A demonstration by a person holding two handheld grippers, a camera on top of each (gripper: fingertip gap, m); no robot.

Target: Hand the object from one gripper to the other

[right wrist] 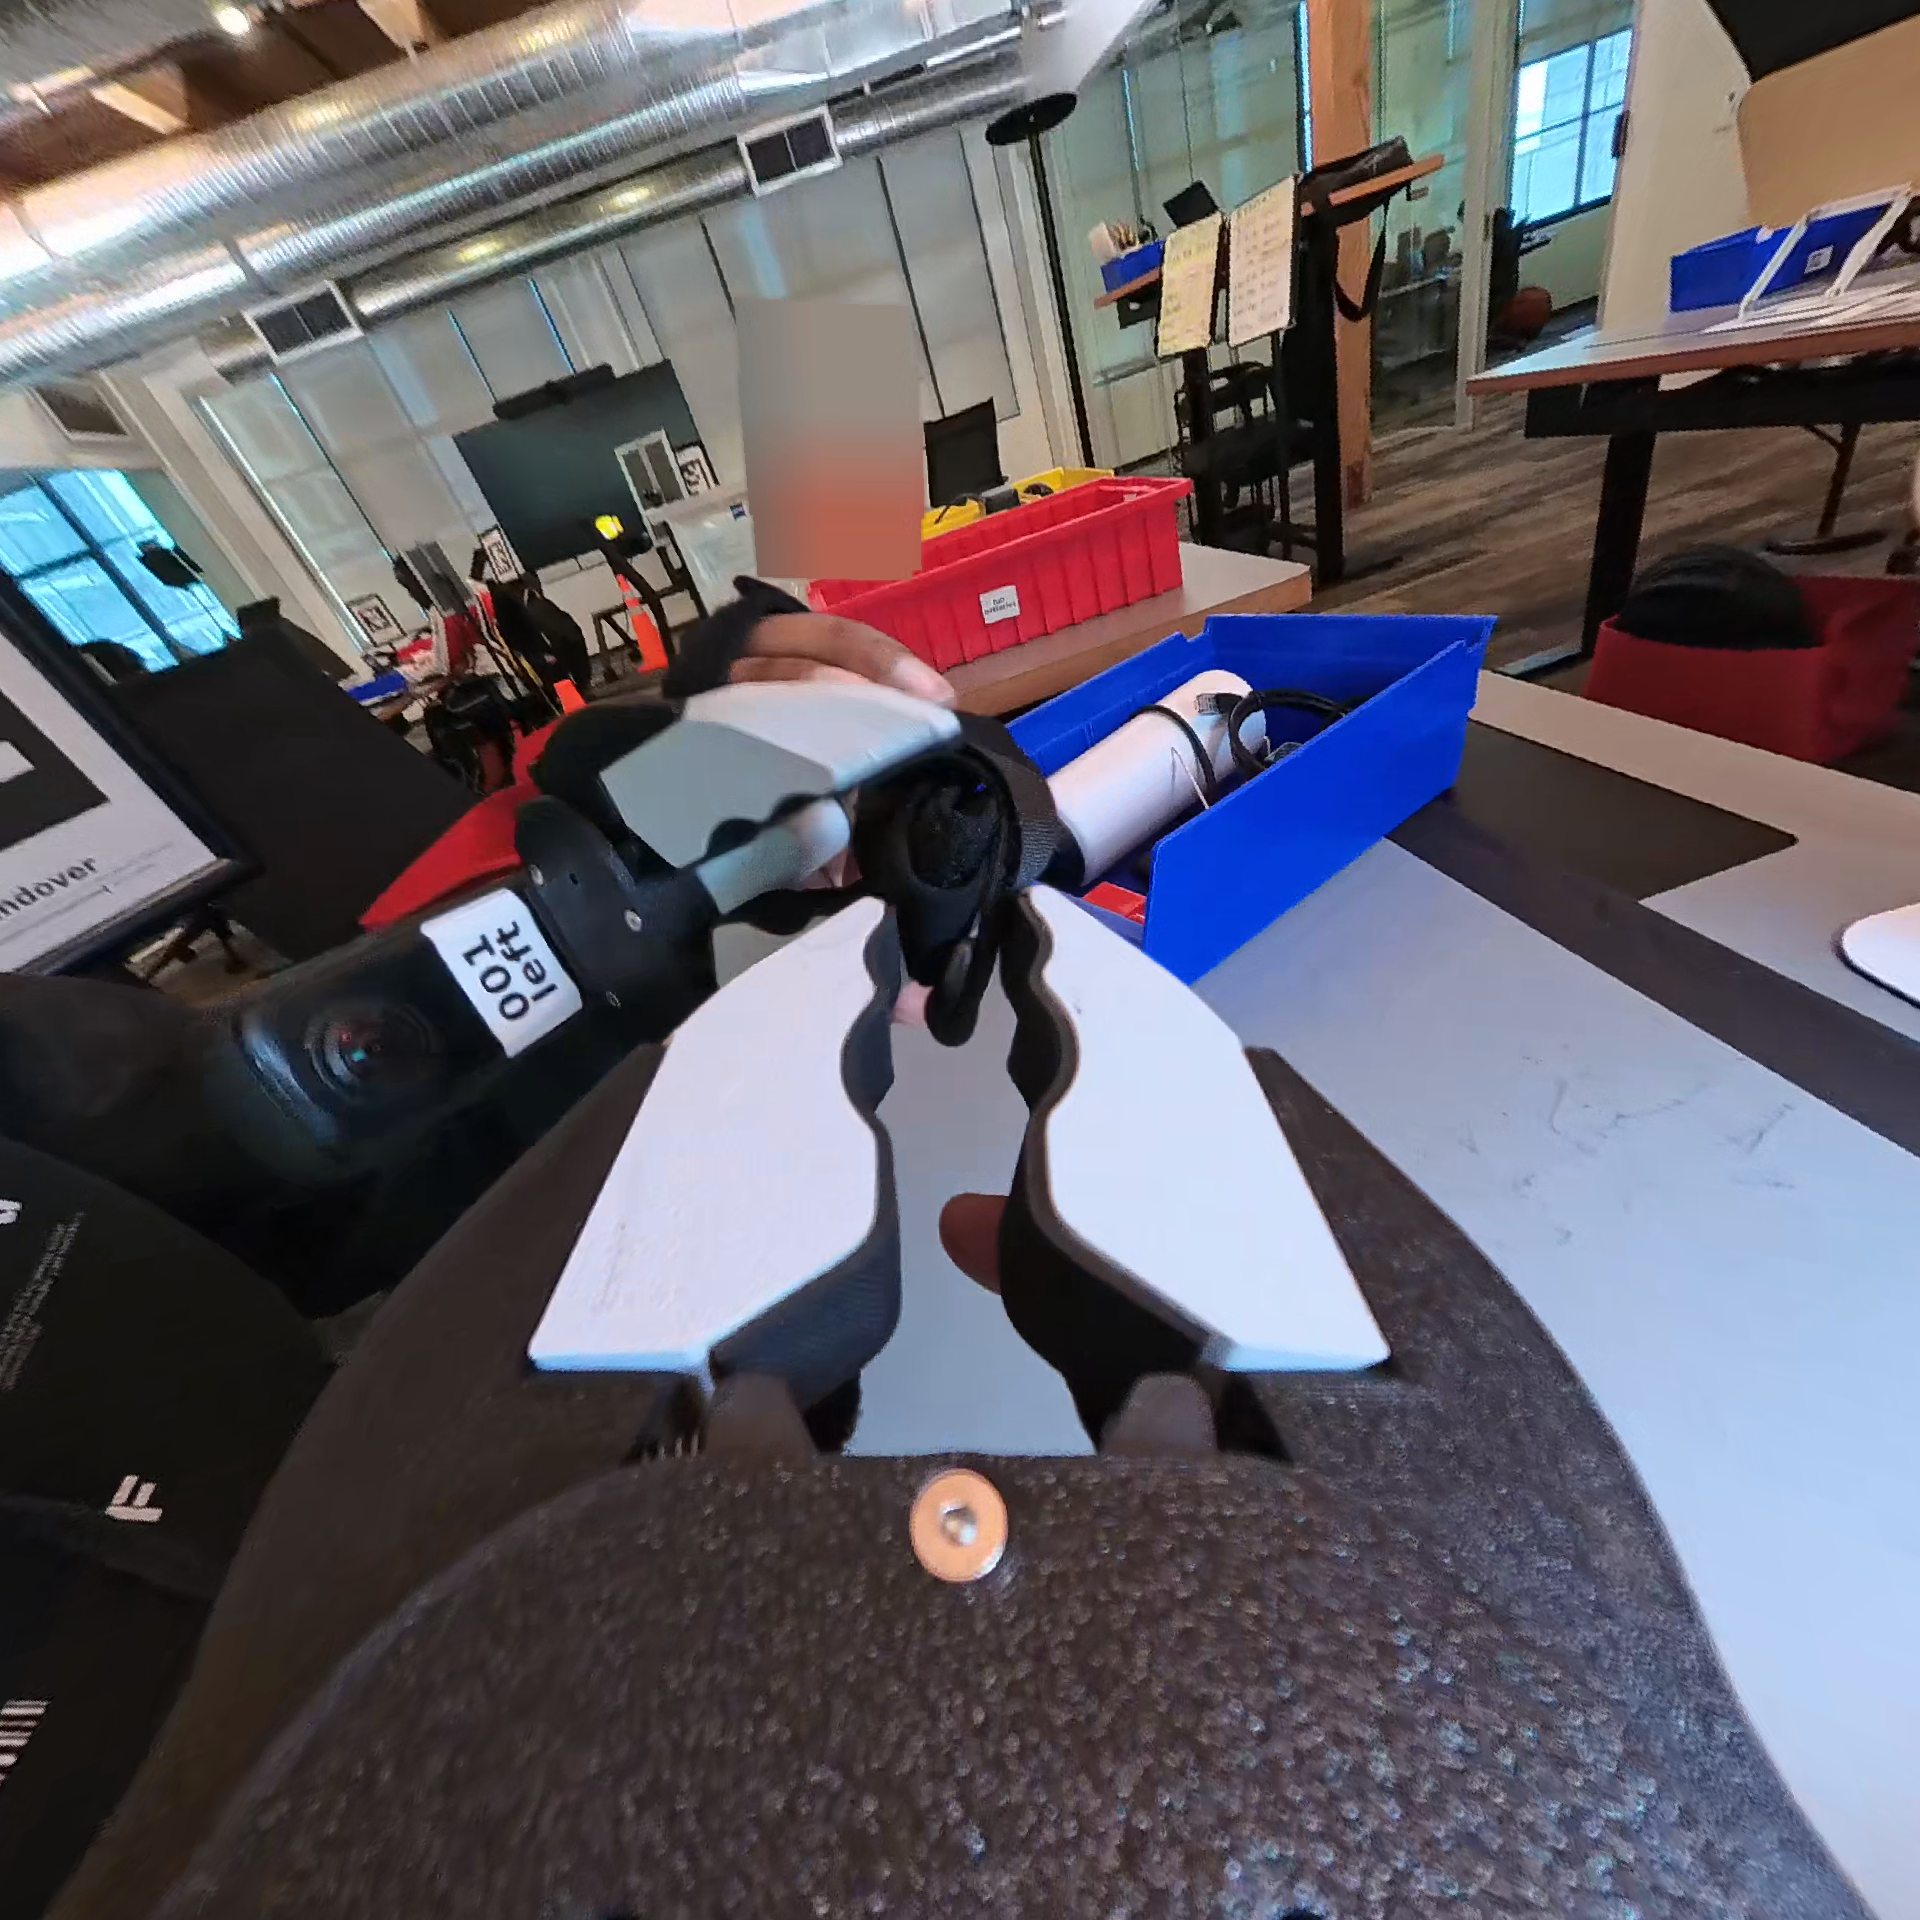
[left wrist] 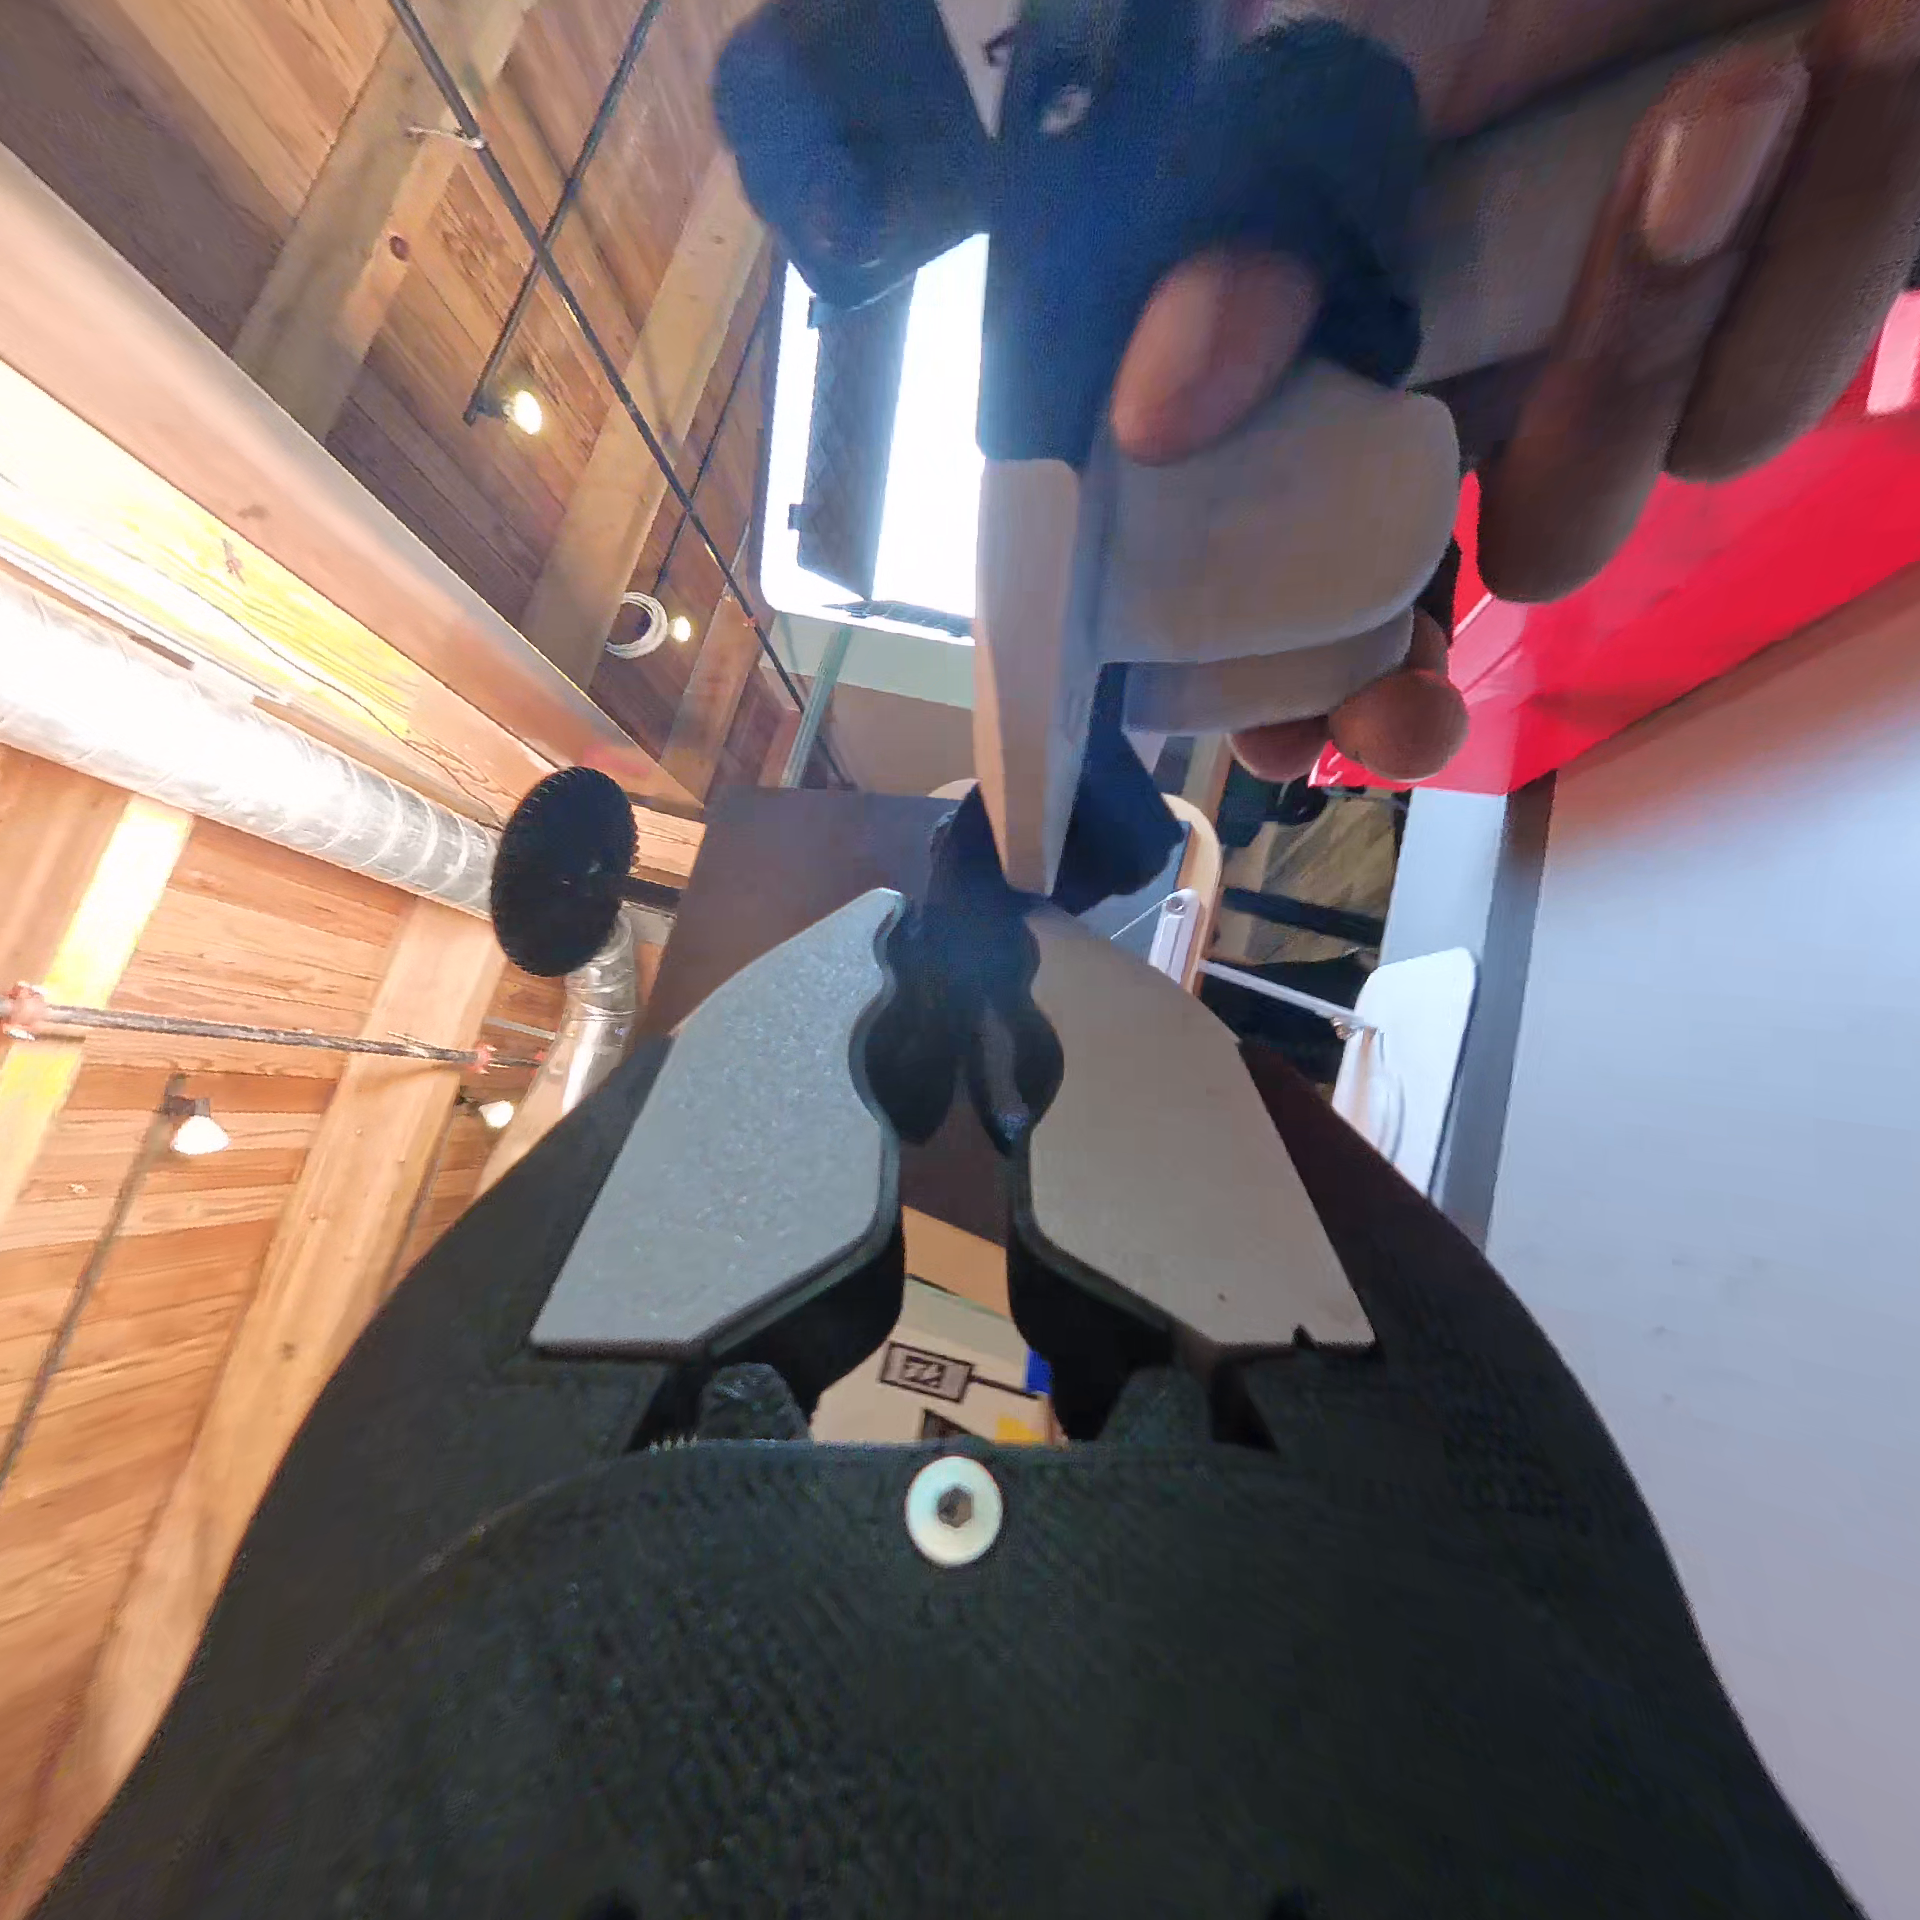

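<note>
- Left tongs (right wrist: 831, 821) closed on a black strap bundle (right wrist: 961, 883), held up in the air, well above the table (right wrist: 1558, 1143), so the other side can reach it.
- Right tongs (right wrist: 951, 935) partly open, tips on either side of the bundle's hanging end; whether the pads touch it, cannot tell.
- Both tongs meet nearly tip to tip, crosswise — leaves each its own part of the bundle.
- Blue bin (right wrist: 1330, 790) stands behind, towards the table's far edge, clear of the exchange.
- Judgement: handover midway; right must close before left lets go.
</note>
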